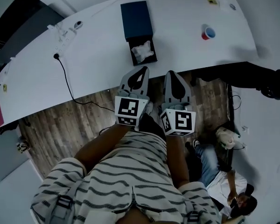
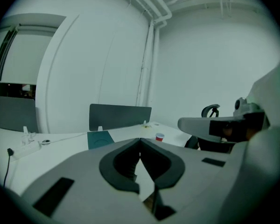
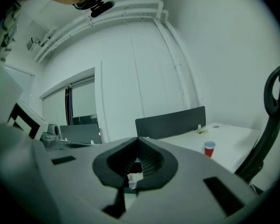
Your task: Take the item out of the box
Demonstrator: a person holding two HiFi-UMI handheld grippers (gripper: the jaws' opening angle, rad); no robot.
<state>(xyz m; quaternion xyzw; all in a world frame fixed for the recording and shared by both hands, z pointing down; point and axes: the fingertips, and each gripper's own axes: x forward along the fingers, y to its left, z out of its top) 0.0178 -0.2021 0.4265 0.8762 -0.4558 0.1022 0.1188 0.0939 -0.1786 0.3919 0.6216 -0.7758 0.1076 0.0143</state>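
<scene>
Left claw (image 1: 143, 71): jaws are resting together on nothing, and it is hovering at the near edge of the worktop (image 1: 98, 55).
Right claw (image 1: 171, 73): its tips are meeting too, and it is sitting empty just beside the left one.
Item (image 1: 143, 51): a white crumpled bundle is lying in the open tray, near both claws.
Box (image 1: 136, 17): it is lying lengthwise away from the person, its dark lid part beyond the tray.
Item axis: the bundle is looking about as wide as long, so its heading is staying unclear.
Risk: closed claws entering the tray are likely shoving the light box away, or one claw is lifting the tray along with the bundle.
</scene>
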